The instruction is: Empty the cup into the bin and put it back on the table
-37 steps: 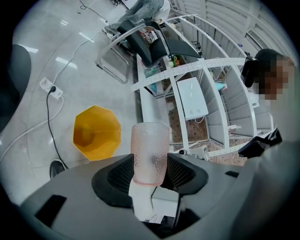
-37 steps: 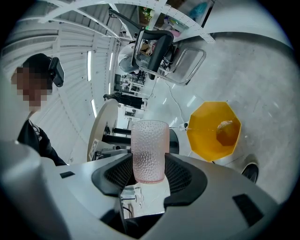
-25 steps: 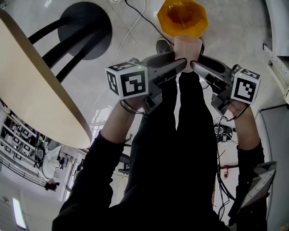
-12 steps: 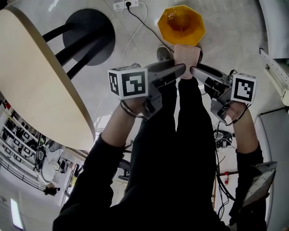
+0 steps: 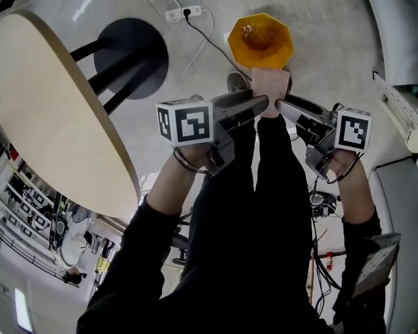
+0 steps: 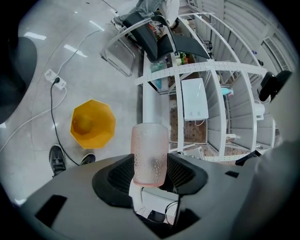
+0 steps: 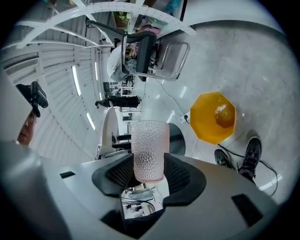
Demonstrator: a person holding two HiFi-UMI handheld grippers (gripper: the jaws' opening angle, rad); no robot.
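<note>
**Cup's at the bin with both grippers on it: dump looks done, return trip isn't**

Going left to right in the head view: the pale table (image 5: 59, 124) fills the left edge. There's nothing on the part I can see. Next to it on the floor is a black round base (image 5: 130, 55) with a white power strip (image 5: 183, 11) above it.

Then the left gripper (image 6: 150, 176), jaws clamped against the sides of the cup (image 6: 149, 154). It's a pinkish, bumpy, see-through cup, held up in the air over the person's legs and just short of the bin (image 5: 260, 40). It's well apart from the table. The right gripper (image 7: 149, 174) pinches the same cup from the other side, so both are closed on it with no gap showing.

On contents, I can't see anything through the cup's walls in either gripper view, so my guess is it's empty. I honestly can't tell which way its mouth points. The yellow-orange bin sits on the floor with one rounded orange lump (image 7: 224, 115) in the bottom. That's probably what got tipped out, but that's a guess.

So the emptying seems finished or close to it. What's left is carrying the cup back left and setting it upright on the table, then letting go with both.
</note>
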